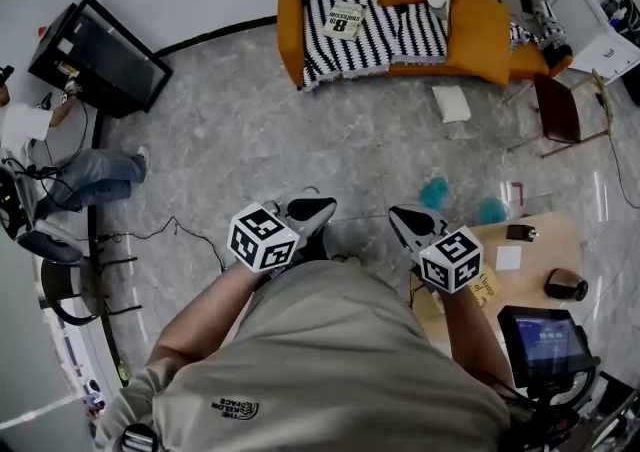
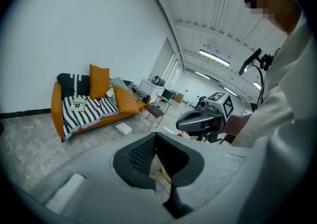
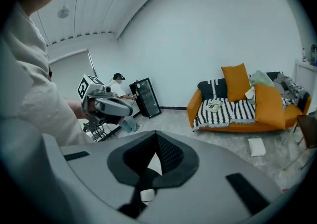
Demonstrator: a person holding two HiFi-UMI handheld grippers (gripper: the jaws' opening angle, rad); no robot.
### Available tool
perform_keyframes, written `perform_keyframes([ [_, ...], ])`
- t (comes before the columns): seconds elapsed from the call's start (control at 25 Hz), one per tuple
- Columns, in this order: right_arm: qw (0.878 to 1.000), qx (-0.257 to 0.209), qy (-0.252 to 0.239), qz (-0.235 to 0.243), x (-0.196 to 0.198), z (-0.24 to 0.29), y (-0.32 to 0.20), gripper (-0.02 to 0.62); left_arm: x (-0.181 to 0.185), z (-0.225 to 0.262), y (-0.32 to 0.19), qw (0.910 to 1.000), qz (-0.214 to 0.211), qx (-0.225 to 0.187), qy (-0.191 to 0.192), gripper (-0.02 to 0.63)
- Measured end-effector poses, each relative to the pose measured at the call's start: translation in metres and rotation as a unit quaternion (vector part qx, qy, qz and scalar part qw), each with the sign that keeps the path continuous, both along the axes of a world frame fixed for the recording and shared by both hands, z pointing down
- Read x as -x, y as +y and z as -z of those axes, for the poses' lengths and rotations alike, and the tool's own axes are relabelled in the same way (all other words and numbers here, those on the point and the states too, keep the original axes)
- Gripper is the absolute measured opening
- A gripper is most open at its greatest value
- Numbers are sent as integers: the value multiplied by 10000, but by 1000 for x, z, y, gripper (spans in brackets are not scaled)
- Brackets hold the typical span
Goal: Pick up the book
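we are holding the left gripper (image 2: 156, 154) with its jaws pressed together and nothing between them. the right gripper (image 3: 155, 157) is the same, shut tight and empty. both are hanging close in front of our body, side by side, tipped a little downward and pointing across the floor.

the book (image 1: 344, 20) is lying far ahead of both sets of fingertips. it is flat on the striped throw of the orange sofa (image 1: 290, 30), toward the left gripper's end of the seat. nothing is touching it, so we are judging the step in hand to be the approach.

to do it well, we are thinking the jaws should be opening before we arrive. one gripper should be coming in low along the seat so a jaw can slip under the book's near edge. the soft throw is probably going to give, which helps. a thin flat book may be sliding away, so the other gripper could be steadying it.

between the fingertips and the sofa the floor is lying mostly open. two teal things (image 1: 433, 192) are sitting just ahead of the right fingertips, and a wooden table (image 1: 540, 240) is just beside them on the right. a white pillow (image 1: 451, 103) is lying farther ahead, near the sofa's front, with a chair (image 1: 558, 110) to its right. a seated person (image 1: 90, 175) and a black screen (image 1: 100, 55) are well off to the left.
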State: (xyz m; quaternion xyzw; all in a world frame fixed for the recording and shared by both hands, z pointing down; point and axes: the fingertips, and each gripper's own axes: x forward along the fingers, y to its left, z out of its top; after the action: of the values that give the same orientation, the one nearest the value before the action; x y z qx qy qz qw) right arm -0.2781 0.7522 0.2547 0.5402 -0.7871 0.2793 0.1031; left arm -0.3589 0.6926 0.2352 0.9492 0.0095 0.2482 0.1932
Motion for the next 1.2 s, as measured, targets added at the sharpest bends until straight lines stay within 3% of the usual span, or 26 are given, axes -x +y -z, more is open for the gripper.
perform_keyframes([
  [0.2,9998,179,7,14,-18,-16,-54,27,-24,-17,-62,9999,-29,-142,-30,9],
  [0.32,9993,363,6,-125,-33,-22,-99,118,-42,-27,-112,9999,-113,-115,-13,9],
  [0.44,9984,521,35,-214,-47,-20,-153,131,-60,-27,-170,9999,-157,9,10,34],
  [0.8,9964,783,174,-268,-87,-16,-303,133,-95,-31,-313,9991,-207,369,85,69],
  [1.2,9942,1064,147,-24,-172,-49,-410,133,-157,-63,-405,9960,231,857,-25,74],
])
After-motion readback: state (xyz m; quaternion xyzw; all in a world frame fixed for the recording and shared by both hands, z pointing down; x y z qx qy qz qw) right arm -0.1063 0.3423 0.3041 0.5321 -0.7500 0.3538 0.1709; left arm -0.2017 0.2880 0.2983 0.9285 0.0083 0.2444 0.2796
